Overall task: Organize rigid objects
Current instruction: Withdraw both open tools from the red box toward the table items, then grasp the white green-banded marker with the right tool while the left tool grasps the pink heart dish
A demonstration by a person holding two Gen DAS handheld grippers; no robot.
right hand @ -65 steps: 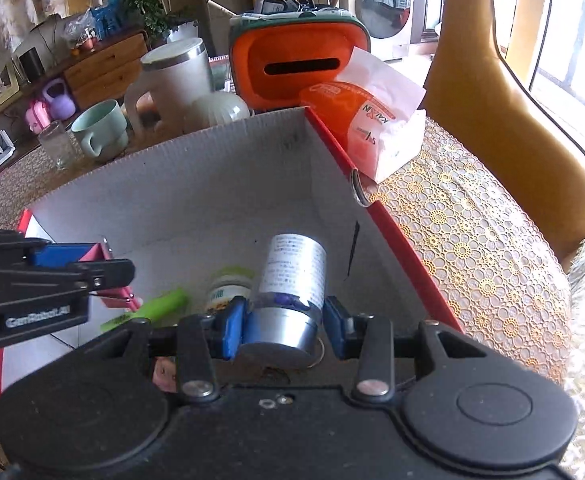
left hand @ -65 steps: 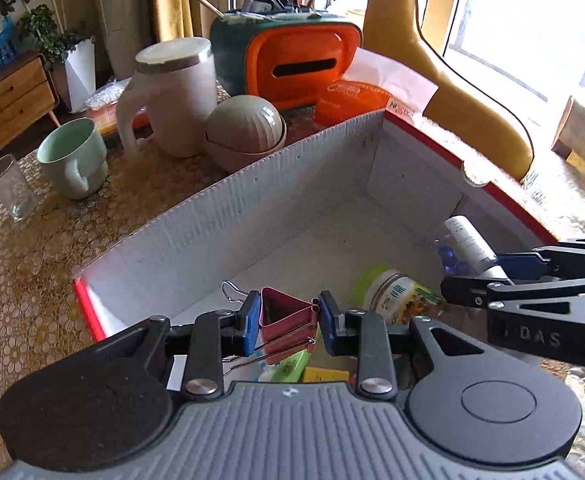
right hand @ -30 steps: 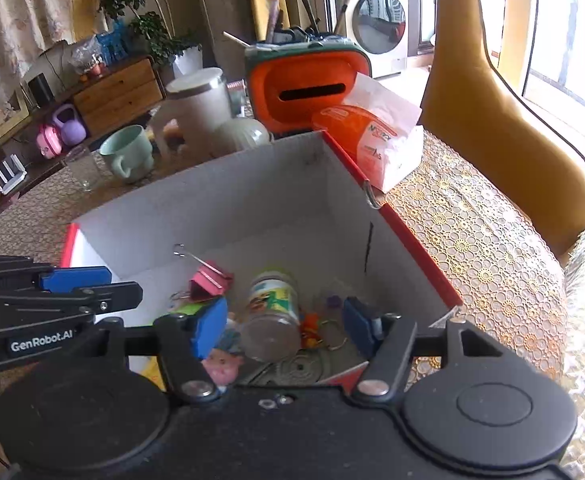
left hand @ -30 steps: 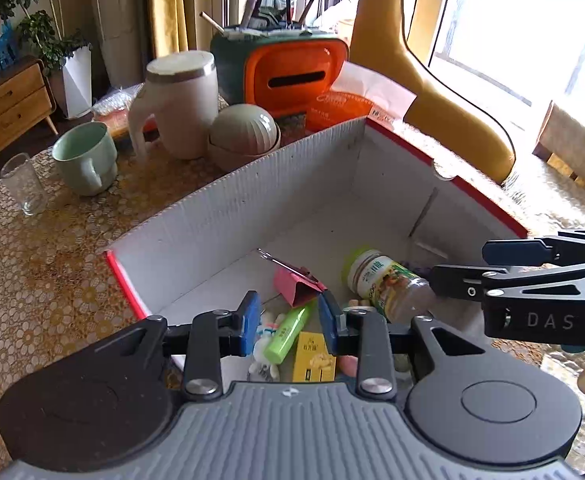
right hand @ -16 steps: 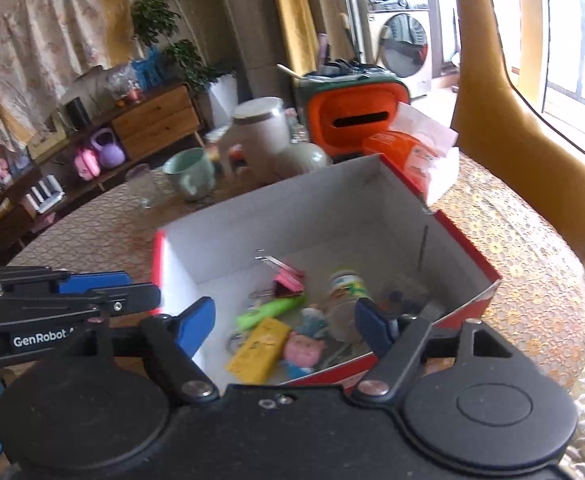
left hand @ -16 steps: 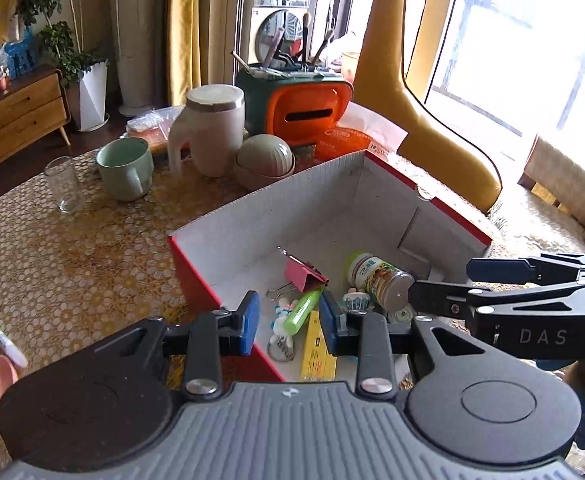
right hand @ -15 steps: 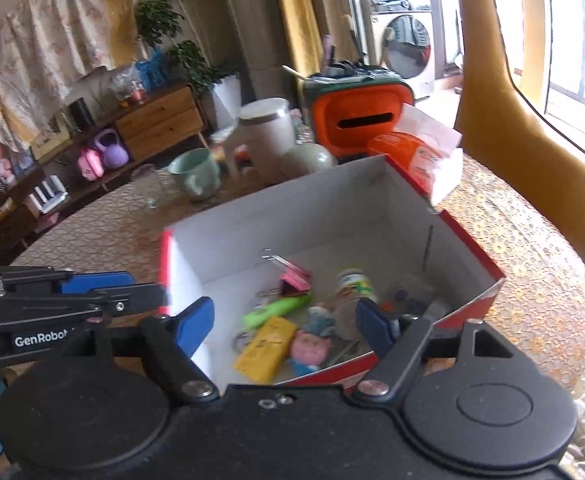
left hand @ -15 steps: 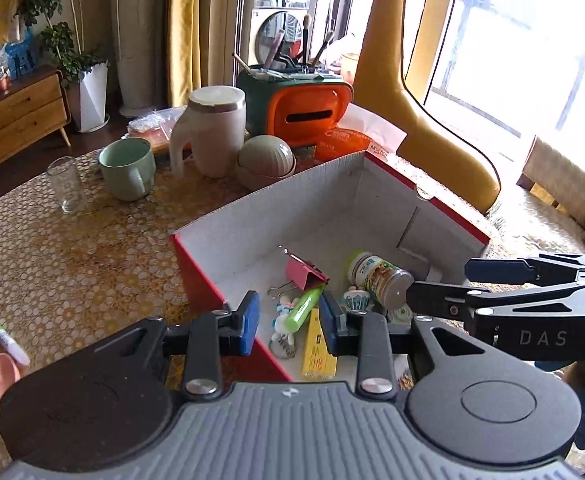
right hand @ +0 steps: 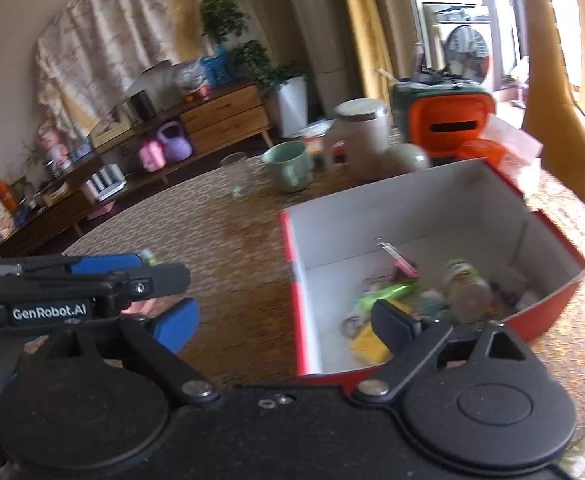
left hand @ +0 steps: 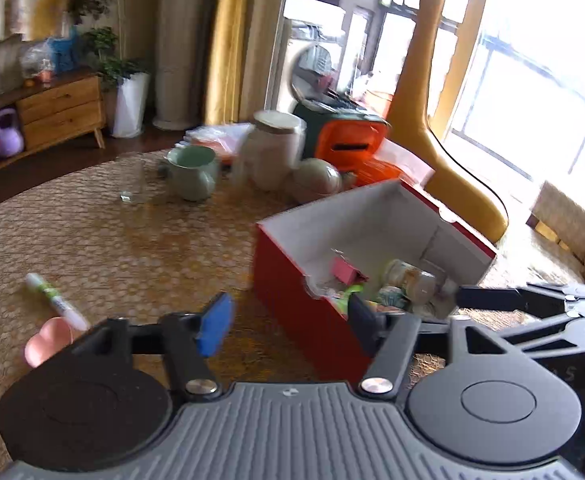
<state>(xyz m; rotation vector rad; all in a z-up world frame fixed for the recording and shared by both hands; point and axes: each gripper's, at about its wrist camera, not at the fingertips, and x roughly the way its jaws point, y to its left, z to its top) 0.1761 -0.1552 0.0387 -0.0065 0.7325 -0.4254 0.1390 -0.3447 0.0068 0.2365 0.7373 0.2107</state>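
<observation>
A red cardboard box (left hand: 292, 304) with white inner walls (right hand: 412, 208) stands on the patterned table. In it lie a pink binder clip (left hand: 344, 272), a labelled jar (right hand: 466, 284), a green marker (right hand: 388, 292) and a yellow pack (right hand: 368, 344). My left gripper (left hand: 288, 326) hovers over the table at the box's near left corner, its jaws opening with nothing between them. My right gripper (right hand: 284, 330) hangs before the box's near wall, jaws also opening and empty. A white-and-green marker (left hand: 54, 300) and a pink heart-shaped piece (left hand: 48, 342) lie on the table to the left.
Behind the box stand a green mug (left hand: 194, 172), a clear glass (left hand: 132, 184), a cream lidded jug (left hand: 272, 152), a round lidded bowl (left hand: 318, 176) and an orange-and-green tissue holder (left hand: 348, 140). A yellow chair (left hand: 444, 140) rises at the back right.
Both grippers have pulled back and up from the box and swung left, so the box now sits to the right. Both sets of jaws have widened.
</observation>
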